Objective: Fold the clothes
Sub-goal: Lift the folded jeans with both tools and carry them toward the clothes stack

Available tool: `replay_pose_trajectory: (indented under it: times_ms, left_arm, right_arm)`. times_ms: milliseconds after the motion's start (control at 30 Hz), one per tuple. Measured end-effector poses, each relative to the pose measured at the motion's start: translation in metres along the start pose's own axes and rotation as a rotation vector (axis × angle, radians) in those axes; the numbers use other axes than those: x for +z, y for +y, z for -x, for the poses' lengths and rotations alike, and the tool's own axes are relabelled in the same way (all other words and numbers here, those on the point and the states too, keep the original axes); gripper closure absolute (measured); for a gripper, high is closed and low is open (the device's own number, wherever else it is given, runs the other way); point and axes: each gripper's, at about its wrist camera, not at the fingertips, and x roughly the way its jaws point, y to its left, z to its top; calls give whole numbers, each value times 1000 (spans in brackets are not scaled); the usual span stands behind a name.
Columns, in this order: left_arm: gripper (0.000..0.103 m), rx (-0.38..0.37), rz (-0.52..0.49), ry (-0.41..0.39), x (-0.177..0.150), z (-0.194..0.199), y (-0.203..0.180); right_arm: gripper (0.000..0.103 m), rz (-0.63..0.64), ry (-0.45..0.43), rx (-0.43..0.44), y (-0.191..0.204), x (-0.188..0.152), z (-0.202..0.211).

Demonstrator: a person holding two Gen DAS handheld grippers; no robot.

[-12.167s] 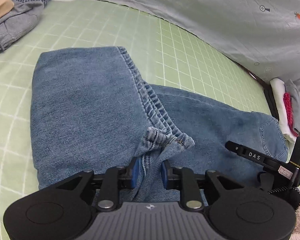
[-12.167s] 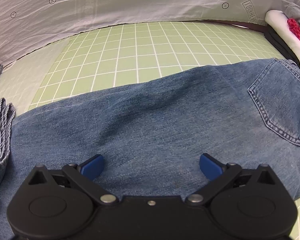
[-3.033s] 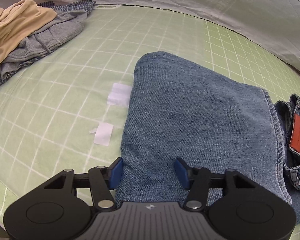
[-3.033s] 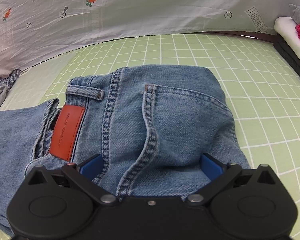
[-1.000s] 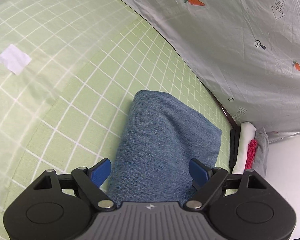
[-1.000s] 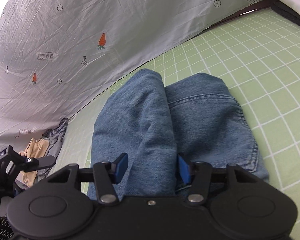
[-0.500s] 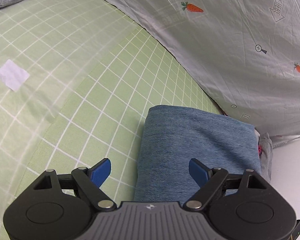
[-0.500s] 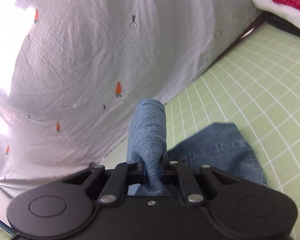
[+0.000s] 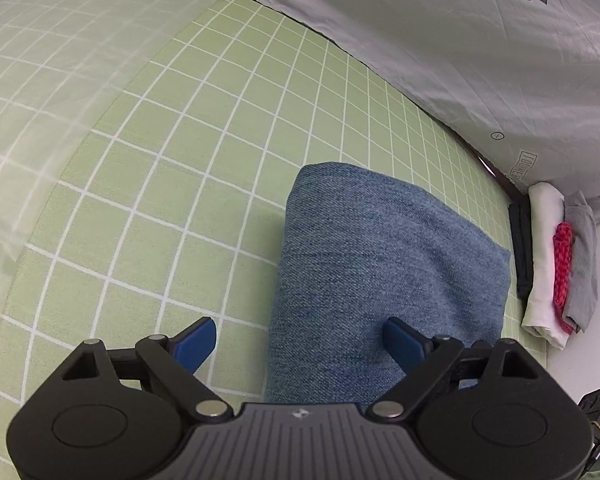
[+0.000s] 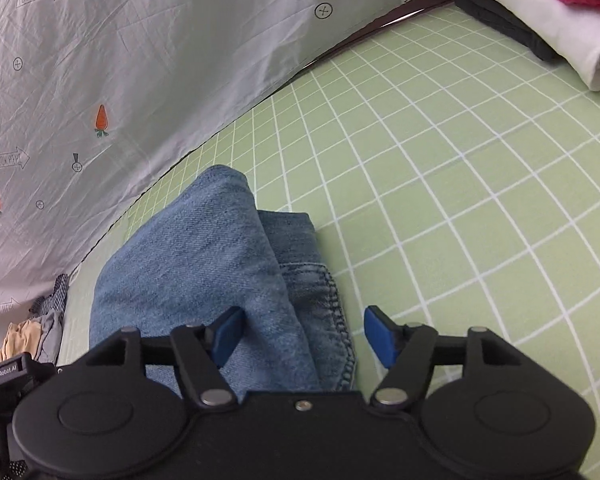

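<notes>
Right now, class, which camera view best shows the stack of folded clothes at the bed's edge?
The left wrist view: the stack of folded clothes shows whole, with dark, white, red and grey layers. The right wrist view crops the stack at the top corner, showing only part.

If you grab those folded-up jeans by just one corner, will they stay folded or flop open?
Probably flop open. The jeans are soft denim folded into a thick bundle, and the layers lie loose on each other with nothing holding them. They look bulky, so likely heavy for cloth, and would sag. Both the left gripper and right gripper are open around them.
</notes>
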Motion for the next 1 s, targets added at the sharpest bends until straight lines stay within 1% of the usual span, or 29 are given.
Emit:
replay_pose_trajectory:
  times_ms: [100,167,233,267,300,333,367,400,433,500,533,567,633,667,700,767,833,900,933,967,1000]
  left_arm:
    - [8,-3,-21,21,0,-11,-7]
    - [8,-12,-34,40,-1,-19,-11]
    - [8,-29,-35,67,-2,-26,-15]
    - [8,-37,-39,79,-3,-29,-17]
    - [9,-44,-53,83,-4,-31,-19]
    - [11,-51,-66,86,-4,-33,-22]
    - [12,-56,-80,88,-5,-34,-24]
    - [17,-52,-93,86,-5,-34,-26]
    - [19,-48,-105,84,-6,-34,-28]
    - [25,-54,-105,77,-6,-33,-27]
    - [27,-61,-100,72,-6,-31,-25]
    - [29,-70,-98,69,-6,-29,-23]
    - [30,-82,-101,67,-6,-25,-20]
    - [30,-87,-106,69,-6,-23,-19]
    - [31,-91,-110,70,-6,-21,-18]
    - [31,-96,-129,70,-6,-18,-16]
    - [30,-102,-145,74,-6,-18,-14]
    - [29,-112,-144,86,-5,-20,-11]
    - [29,-119,-142,92,-4,-21,-9]
    - [28,-123,-144,98,-3,-22,-9]
    - [26,-122,-151,101,-2,-23,-9]
  right_arm:
    - [31,-25,49,73,-5,0,-9]
    - [30,-45,54,105,-8,-3,-12]
    - [35,-51,54,125,-9,-2,-12]
    - [43,-51,45,141,-9,-2,-11]
    - [61,-52,35,158,-8,-3,-10]
    - [67,-27,24,147,-1,-4,-9]
    - [70,3,13,132,6,-5,-9]
    - [75,48,8,105,15,-6,-8]
    - [75,95,4,76,25,-8,-7]
    - [76,120,-10,31,36,-9,-5]
    - [76,111,-13,19,38,-9,-5]
    - [74,100,-11,5,38,-9,-5]
    - [54,108,-6,-64,41,-7,-6]
    - [31,135,-5,-123,42,-6,-7]
    - [21,163,-6,-158,43,-5,-8]
    - [22,122,7,-105,34,2,-12]
    - [23,40,48,-8,23,8,-20]
    - [12,64,70,9,25,10,-29]
    - [9,92,78,15,26,10,-32]
    - [1,104,86,32,27,11,-36]
    - [0,115,90,39,28,11,-38]
